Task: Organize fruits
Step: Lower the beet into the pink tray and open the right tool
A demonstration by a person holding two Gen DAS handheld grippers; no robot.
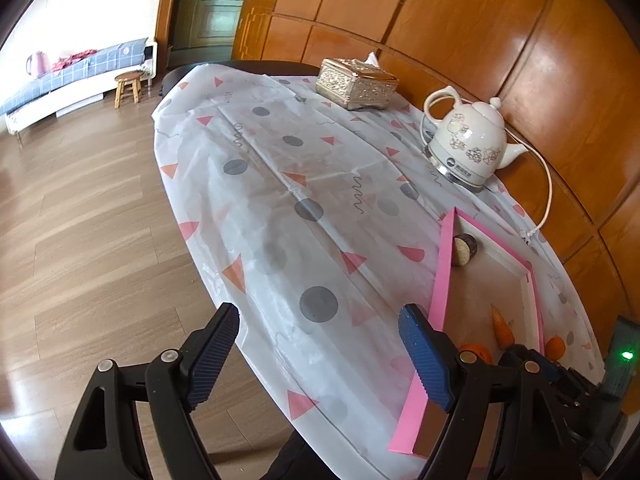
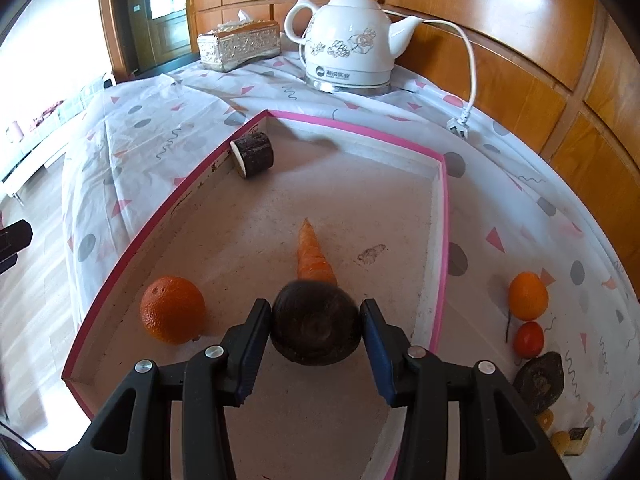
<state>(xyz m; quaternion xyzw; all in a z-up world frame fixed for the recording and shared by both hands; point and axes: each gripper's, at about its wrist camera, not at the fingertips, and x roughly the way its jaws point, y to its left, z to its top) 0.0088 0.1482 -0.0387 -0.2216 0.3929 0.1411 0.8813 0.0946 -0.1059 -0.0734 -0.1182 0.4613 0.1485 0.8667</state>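
A round, dark brown fruit (image 2: 316,324) is clamped between the pads of the right gripper (image 2: 316,330) and is held above the near part of a shallow pink-edged tray (image 2: 442,216); its exact kind cannot be told. Just beyond it a carrot (image 2: 312,256) is laid on the tray floor, its long axis running away from the camera and its tip pointed at the far rim. An orange (image 2: 173,309) is set by the tray's left wall, and a short dark cylinder with a pale cut face (image 2: 253,155) is seen in the far left corner, lying on its side.

Only in the right wrist view are the items on the tablecloth (image 2: 132,136) right of the tray shown in full: a small orange fruit (image 2: 528,295), a red one (image 2: 528,340) and a dark lump (image 2: 539,381).

In the left wrist view, the left gripper (image 1: 320,356) is seen spread wide with nothing between its fingers, held over the table's near edge beside the tray's left wall. Farther back, a white electric kettle (image 2: 348,40) and a tissue box (image 2: 240,45) are placed near the far edge.
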